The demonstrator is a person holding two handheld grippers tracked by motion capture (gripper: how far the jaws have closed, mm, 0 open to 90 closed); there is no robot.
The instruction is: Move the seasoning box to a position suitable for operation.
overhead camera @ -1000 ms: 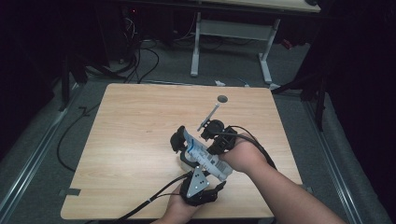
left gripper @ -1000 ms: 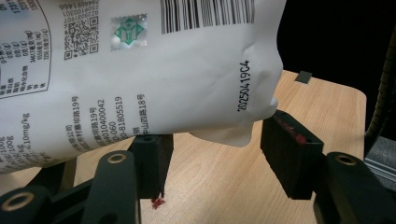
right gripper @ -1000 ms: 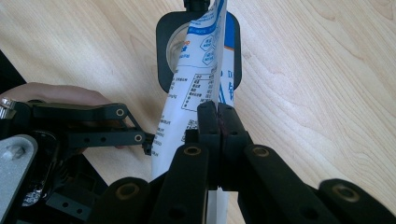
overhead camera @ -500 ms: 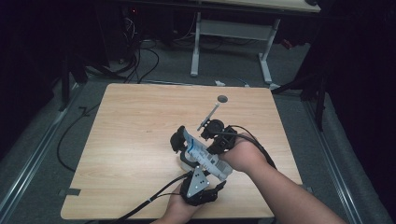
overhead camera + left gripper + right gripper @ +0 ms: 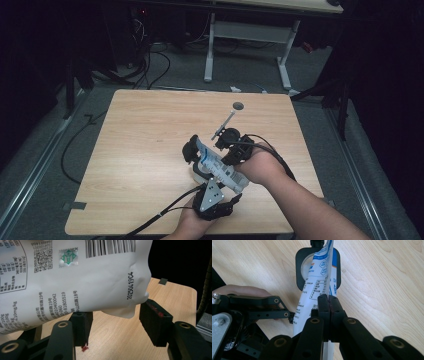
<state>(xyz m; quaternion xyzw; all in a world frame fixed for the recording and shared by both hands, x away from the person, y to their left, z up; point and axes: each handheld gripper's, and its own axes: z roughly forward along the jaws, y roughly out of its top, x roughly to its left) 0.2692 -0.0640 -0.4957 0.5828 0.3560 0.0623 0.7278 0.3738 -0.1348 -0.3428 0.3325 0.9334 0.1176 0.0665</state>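
Nothing has moved in the last second: right tool (image 5: 328, 303) stays pinched on the pouch (image 5: 220, 167) at frame centre, left tool (image 5: 115, 322) spread beneath it, so the handover waits.

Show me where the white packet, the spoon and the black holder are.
white packet (image 5: 75, 280), left gripper view, printed back face.
spoon (image 5: 238, 106), high view, round bowl.
black holder (image 5: 299, 265), right gripper view, left rim.
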